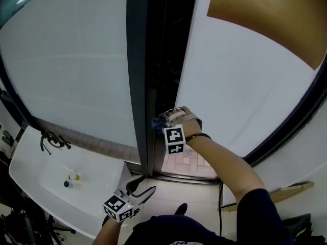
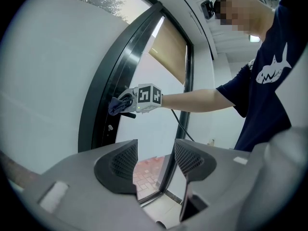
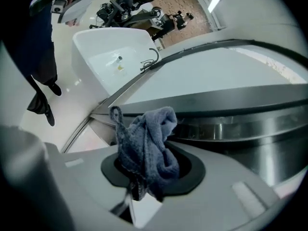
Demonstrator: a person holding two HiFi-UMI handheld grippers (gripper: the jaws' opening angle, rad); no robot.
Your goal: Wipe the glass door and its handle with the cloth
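The glass door [image 1: 76, 60] has a dark vertical frame [image 1: 137, 75]. My right gripper [image 1: 161, 121] is shut on a bunched blue-grey cloth [image 1: 159, 120] and holds it against the dark strip by the frame at about mid height. In the right gripper view the cloth [image 3: 147, 146] fills the jaws, and a shiny metal handle bar [image 3: 231, 131] runs just beyond it. The left gripper view shows the right gripper [image 2: 126, 103] from below with the cloth [image 2: 117, 106] at the frame. My left gripper [image 1: 142, 188] hangs low, open and empty [image 2: 155, 165], away from the door.
A white sink [image 1: 51, 182] with a black tap [image 1: 51, 139] stands at the lower left. A brown blind [image 1: 255, 14] covers the upper right pane. A wooden board [image 1: 286, 190] and a black cable [image 1: 220, 198] lie by the right wall. Brick paving [image 1: 184, 162] shows beyond the glass.
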